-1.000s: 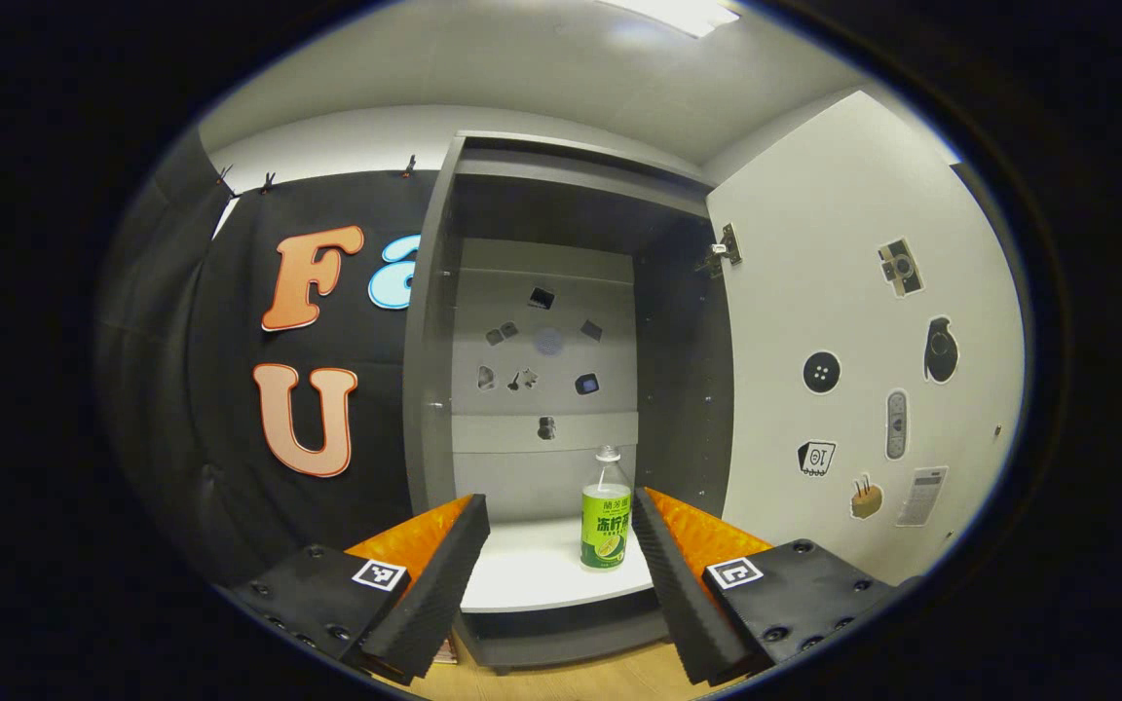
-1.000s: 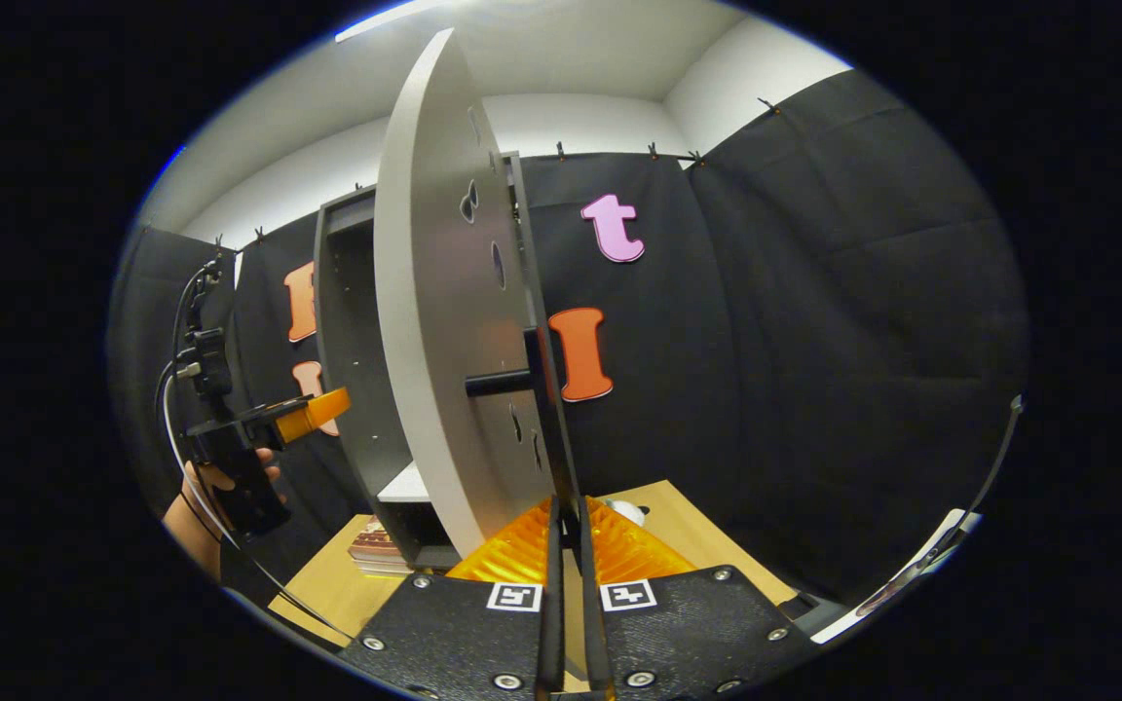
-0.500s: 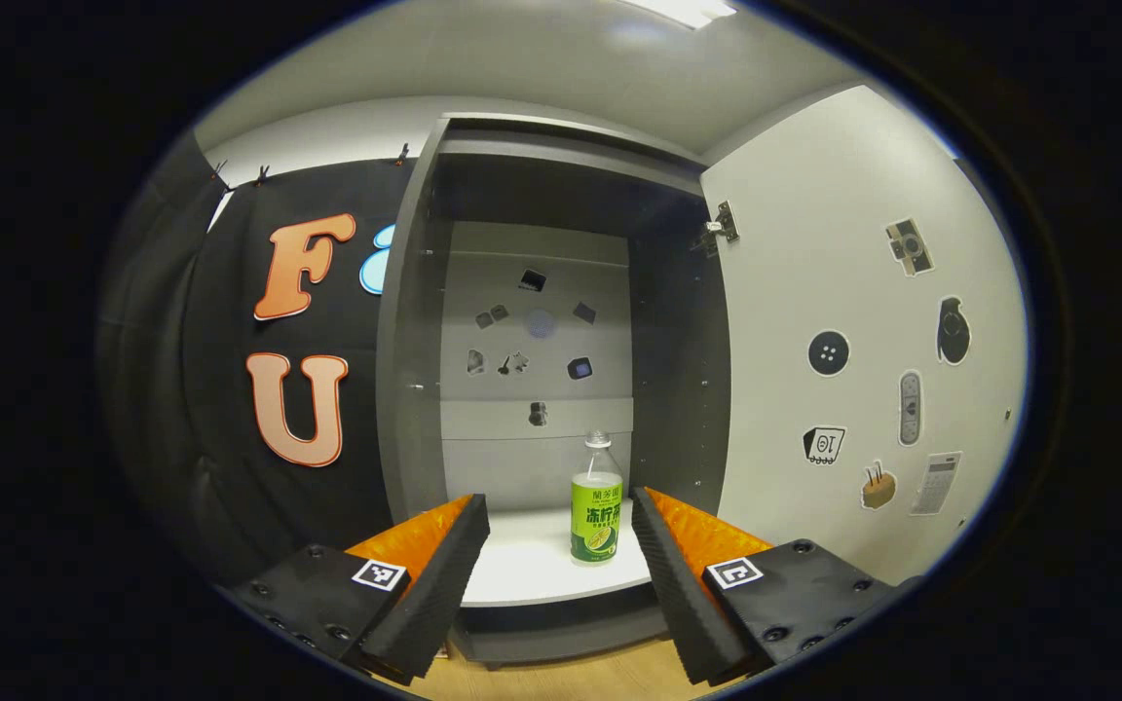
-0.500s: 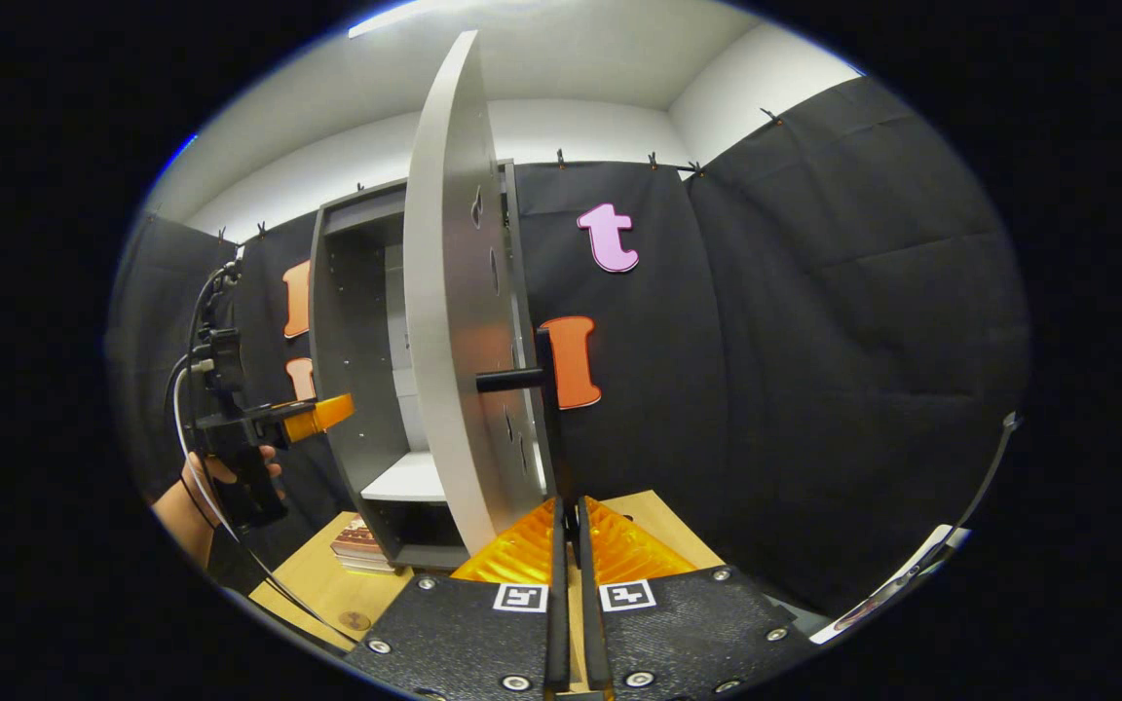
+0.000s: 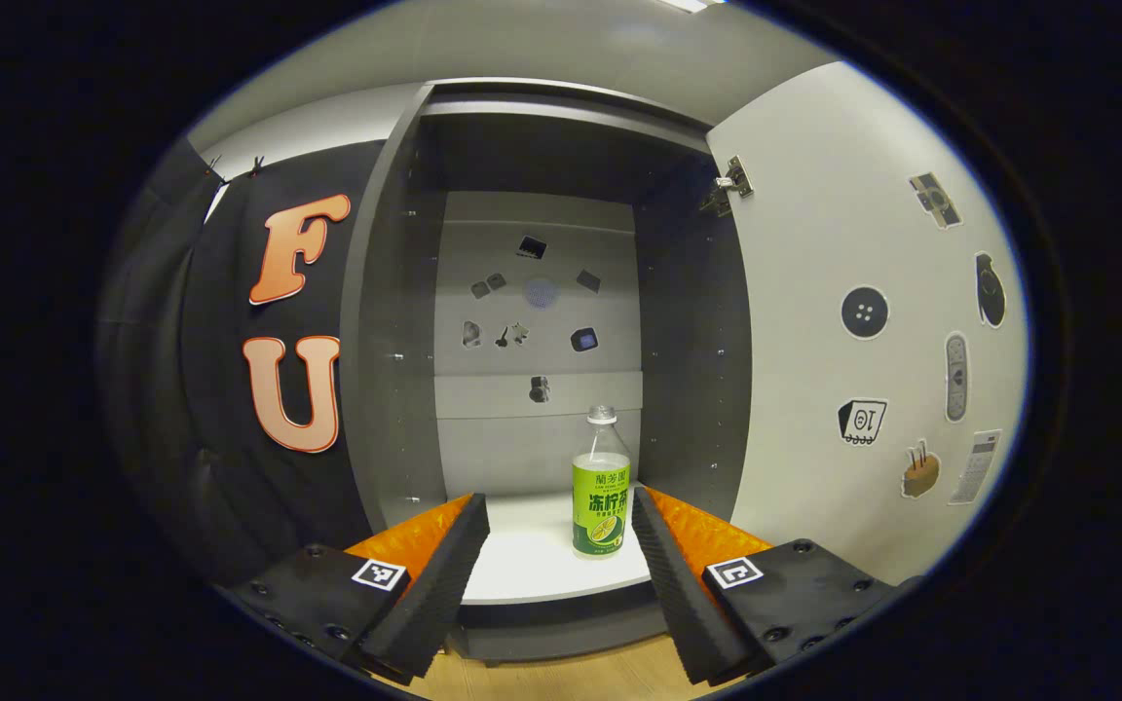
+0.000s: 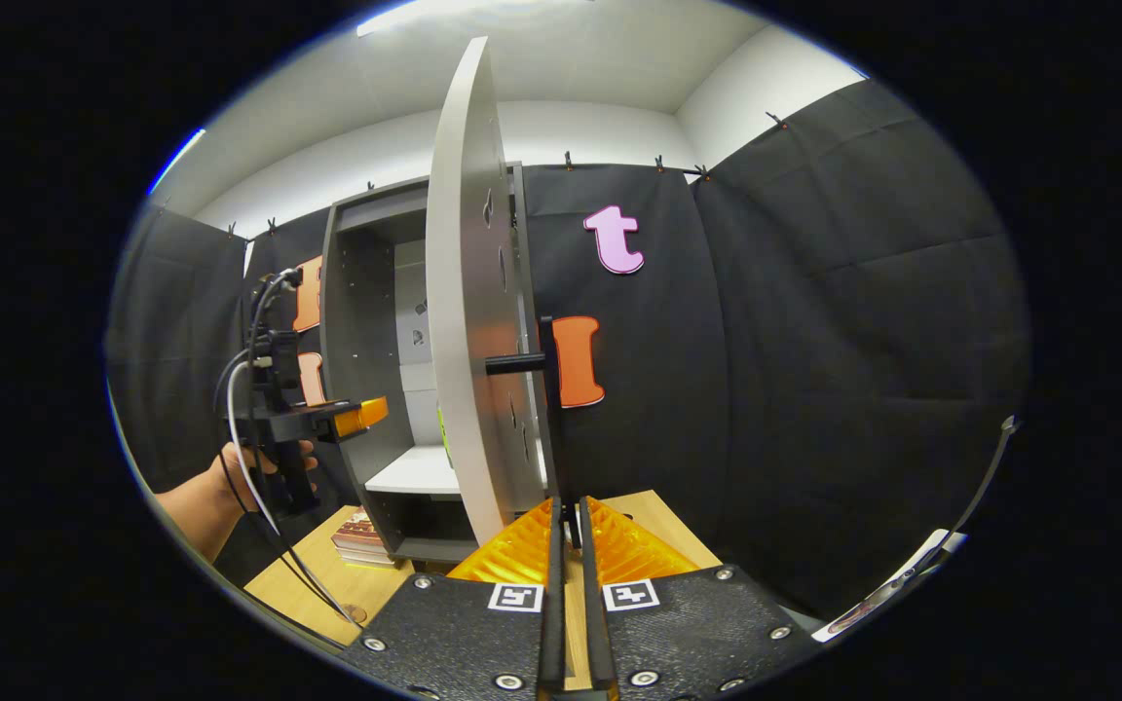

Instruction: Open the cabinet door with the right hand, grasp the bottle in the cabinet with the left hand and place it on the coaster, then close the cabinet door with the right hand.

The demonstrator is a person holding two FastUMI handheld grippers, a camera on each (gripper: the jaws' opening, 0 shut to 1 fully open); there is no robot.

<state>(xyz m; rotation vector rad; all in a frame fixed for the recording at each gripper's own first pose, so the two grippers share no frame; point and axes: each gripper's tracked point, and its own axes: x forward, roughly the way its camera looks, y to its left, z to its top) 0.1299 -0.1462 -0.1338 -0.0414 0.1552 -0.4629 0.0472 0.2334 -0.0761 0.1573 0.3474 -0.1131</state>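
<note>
Facing bottle, left claw agape

Walls: black cloth hung by clips below a white wall.
Ceiling: white, with a bright light strip.
Table: light wooden tabletop; books stacked near its left edge.

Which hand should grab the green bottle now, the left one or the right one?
Left. The left gripper is open and points at the bottle on the cabinet shelf. The right gripper is shut down by the open door.
</note>
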